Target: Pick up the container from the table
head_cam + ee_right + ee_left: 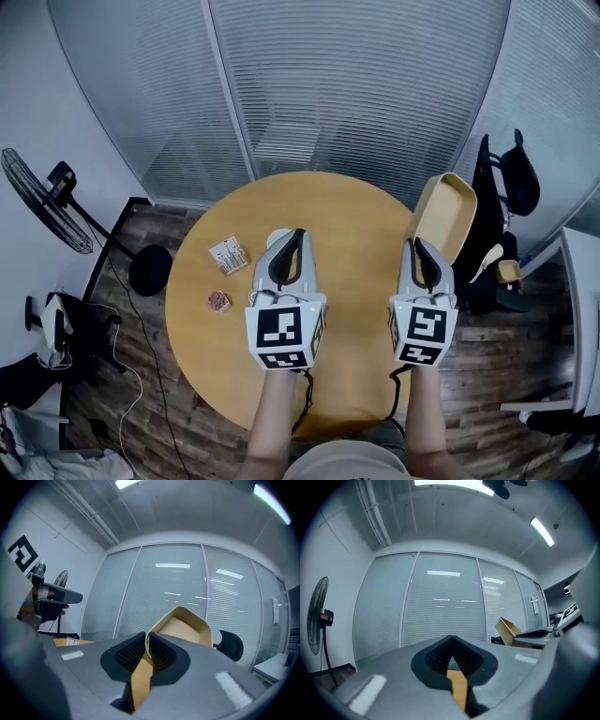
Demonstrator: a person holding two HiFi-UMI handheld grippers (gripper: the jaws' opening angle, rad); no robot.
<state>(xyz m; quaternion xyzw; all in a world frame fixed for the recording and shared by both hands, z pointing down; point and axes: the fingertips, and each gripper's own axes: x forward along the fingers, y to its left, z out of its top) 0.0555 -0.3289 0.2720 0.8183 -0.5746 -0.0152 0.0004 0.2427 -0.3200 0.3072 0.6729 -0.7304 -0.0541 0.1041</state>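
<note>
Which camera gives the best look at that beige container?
Head view: the whole container, tilted, rim pinched by the right claw. The right gripper view shows only its inside; the left gripper view just a corner.

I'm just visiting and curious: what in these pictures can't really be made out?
- Head view: the small pink thing on the table is too small to identify, and the print on the packet is too small to read.
- Right gripper view: the right gripper hides the lower part of the container.
- Left gripper view: the body of the left gripper hides nearly all the table.
</note>
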